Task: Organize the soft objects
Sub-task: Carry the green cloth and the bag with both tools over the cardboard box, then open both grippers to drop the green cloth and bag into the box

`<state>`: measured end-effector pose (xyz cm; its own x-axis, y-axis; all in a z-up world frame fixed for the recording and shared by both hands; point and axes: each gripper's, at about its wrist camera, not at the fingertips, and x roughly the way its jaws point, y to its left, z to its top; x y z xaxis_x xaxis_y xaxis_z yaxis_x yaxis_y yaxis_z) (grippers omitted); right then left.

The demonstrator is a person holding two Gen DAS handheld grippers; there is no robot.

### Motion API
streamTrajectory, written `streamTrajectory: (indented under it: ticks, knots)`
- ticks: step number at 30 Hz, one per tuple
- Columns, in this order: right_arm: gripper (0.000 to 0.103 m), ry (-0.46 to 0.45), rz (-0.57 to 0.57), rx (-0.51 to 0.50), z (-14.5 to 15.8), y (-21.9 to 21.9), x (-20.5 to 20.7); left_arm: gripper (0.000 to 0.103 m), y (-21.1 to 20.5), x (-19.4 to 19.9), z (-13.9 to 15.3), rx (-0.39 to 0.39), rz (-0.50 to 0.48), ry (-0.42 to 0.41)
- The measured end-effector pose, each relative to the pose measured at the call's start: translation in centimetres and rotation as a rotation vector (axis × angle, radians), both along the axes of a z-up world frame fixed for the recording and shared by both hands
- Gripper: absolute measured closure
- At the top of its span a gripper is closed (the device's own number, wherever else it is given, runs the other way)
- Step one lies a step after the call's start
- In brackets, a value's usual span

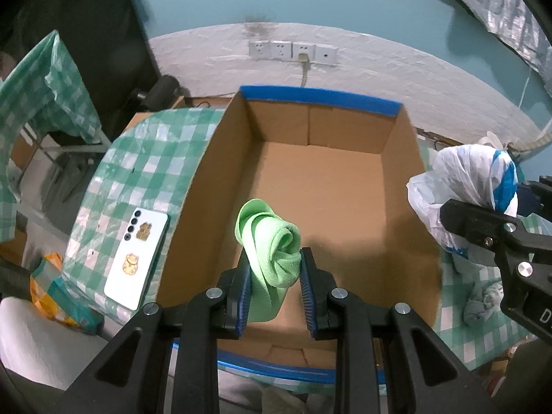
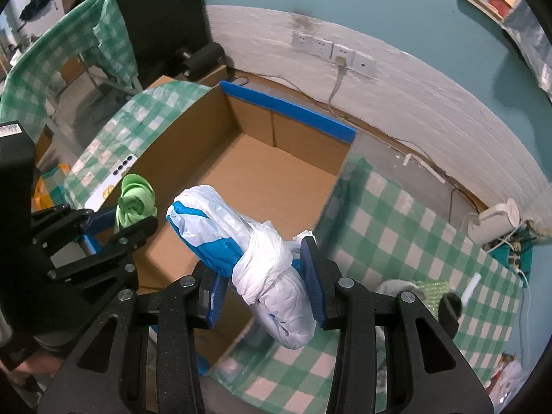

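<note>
A: Item 1?
B: Left tongs [image 1: 274,269] are clamping the green cloth roll [image 1: 272,245], hanging directly above the cardboard box [image 1: 331,186].
A: Item 2?
B: Right tongs [image 2: 264,279] are gripping the knotted plastic bag [image 2: 248,241], hovering over the box's right wall.

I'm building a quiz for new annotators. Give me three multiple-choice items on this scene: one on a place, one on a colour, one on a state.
1. Where does the phone lie?
A. inside the box
B. on the checked cloth beside the box
C. on the floor

2. What colour is the rolled cloth in the left claw?
A. red
B. green
C. black

3. What is inside the box?
A. folded towels
B. a bag
C. nothing

Key:
1 B: the phone rests on the tablecloth outside the box wall.
2 B: the left claw grips a green cloth.
3 C: only bare cardboard floor shows; the plastic bag hangs in the right claw.
</note>
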<state>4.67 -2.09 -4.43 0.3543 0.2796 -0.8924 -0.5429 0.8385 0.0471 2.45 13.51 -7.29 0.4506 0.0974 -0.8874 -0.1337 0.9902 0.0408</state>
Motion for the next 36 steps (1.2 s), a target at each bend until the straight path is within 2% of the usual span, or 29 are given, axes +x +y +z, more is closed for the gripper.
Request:
streamTrajectory:
  ticks: [13,18,20,22,27,36]
  knots:
    - [0.064,0.055,0.042,-0.007,-2.4,3.6,0.8,0.077,2.9,0.1,-2.3,-0.016,0.049,0.058]
    - [0.063,0.050,0.048,-0.007,-2.5,4.0,0.8,0.072,3.0,0.2,-2.3,-0.008,0.052,0.058]
    - [0.060,0.049,0.044,-0.005,-2.5,4.1,0.9,0.062,3.0,0.3,-2.4,-0.001,0.053,0.054]
    - [0.052,0.049,0.037,-0.001,-2.6,4.0,1.1,0.057,2.9,0.3,-2.5,0.002,0.053,0.060]
    - [0.033,0.036,0.027,0.010,-2.5,3.8,1.3,0.052,3.2,0.4,-2.4,-0.004,0.063,0.058]
    - [0.030,0.039,0.014,0.023,-2.3,2.9,1.3,0.046,2.8,0.5,-1.6,-0.017,0.056,0.036]
